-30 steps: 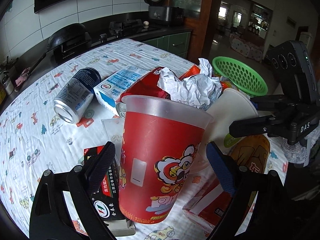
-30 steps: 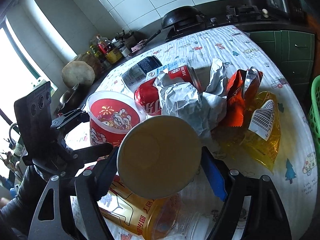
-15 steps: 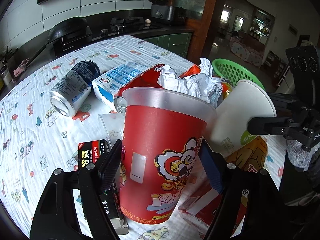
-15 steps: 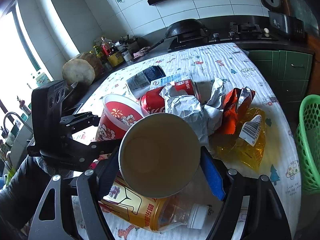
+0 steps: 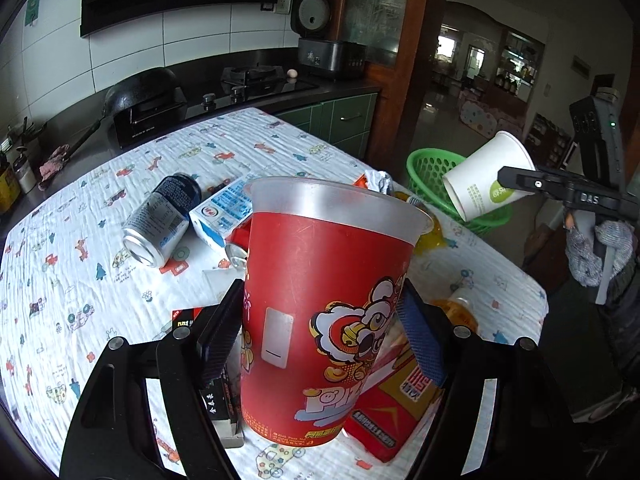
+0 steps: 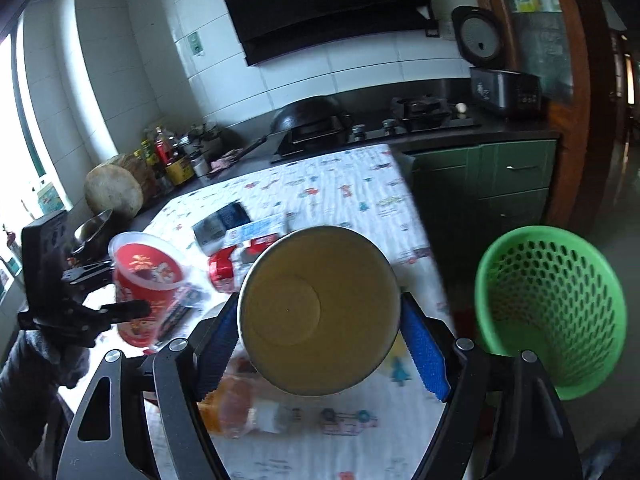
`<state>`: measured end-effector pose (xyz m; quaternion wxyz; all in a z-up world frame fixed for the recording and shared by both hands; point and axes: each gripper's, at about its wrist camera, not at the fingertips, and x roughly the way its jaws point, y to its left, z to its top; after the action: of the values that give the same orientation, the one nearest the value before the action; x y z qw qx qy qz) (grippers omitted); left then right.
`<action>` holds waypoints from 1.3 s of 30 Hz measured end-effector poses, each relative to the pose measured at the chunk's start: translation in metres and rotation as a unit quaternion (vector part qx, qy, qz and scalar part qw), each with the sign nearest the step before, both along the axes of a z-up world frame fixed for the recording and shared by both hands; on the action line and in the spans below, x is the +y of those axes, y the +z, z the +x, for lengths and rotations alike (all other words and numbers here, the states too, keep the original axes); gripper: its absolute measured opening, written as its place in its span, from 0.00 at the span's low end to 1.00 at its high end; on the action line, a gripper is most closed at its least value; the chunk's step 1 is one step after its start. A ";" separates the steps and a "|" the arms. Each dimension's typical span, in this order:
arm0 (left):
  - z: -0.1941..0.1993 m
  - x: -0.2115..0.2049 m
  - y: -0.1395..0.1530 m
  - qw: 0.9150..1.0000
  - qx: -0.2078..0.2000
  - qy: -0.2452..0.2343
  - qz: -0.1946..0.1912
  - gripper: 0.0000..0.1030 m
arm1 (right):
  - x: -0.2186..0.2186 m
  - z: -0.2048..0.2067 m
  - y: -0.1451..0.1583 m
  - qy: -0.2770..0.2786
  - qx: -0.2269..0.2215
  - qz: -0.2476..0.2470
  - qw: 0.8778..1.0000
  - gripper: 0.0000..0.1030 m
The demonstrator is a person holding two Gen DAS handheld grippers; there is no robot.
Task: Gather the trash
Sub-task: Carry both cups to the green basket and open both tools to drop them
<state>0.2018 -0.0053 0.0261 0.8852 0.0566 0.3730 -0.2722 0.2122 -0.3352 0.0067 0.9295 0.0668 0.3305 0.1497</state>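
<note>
A tall red plastic cup point(image 5: 328, 248) with cartoon print stands upright between the pads of my left gripper point(image 5: 320, 320), which is shut on it just above the table. From the right wrist view the same red cup point(image 6: 146, 276) shows at the left. My right gripper point(image 6: 319, 320) is shut on a white paper cup point(image 6: 318, 312), mouth toward the camera, lifted above the table edge. The paper cup point(image 5: 484, 188) hangs tilted in front of the green mesh basket point(image 5: 432, 168). That basket point(image 6: 548, 300) stands on the floor to the right of the table.
On the patterned tablecloth point(image 5: 80, 280) lie a blue can point(image 5: 164, 216), a milk carton point(image 5: 224, 210), a red can point(image 5: 236, 244), crumpled foil point(image 5: 380, 180), a red box point(image 5: 400, 412) and an orange bottle point(image 6: 240, 404). A stove and counter run behind.
My left gripper closed on the red cup and raised it a little. My right gripper lifted the paper cup off the pile and swung it right, toward the green basket.
</note>
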 end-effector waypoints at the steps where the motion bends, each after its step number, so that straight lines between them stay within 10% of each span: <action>1: 0.000 -0.005 0.005 1.000 -0.002 -0.002 -0.001 0.72 | -0.014 0.003 -0.001 -0.020 0.002 -0.012 1.000 0.72; 9: 0.018 -0.070 0.028 0.999 -0.006 -0.036 -0.028 0.72 | -0.116 0.047 -0.057 -0.145 0.065 -0.104 0.982 0.72; 22: 0.094 -0.209 0.012 0.995 0.047 -0.080 -0.031 0.72 | -0.182 0.098 -0.150 -0.148 0.176 -0.113 0.966 0.73; 39: 0.146 -0.331 -0.024 0.988 0.115 -0.107 0.004 0.72 | -0.200 0.061 -0.121 -0.143 0.103 -0.095 0.980 0.78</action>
<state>0.3473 -0.3367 0.0017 0.8019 0.0681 0.4650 -0.3690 0.2731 -0.5348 -0.1141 0.9044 0.0396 0.4241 -0.0243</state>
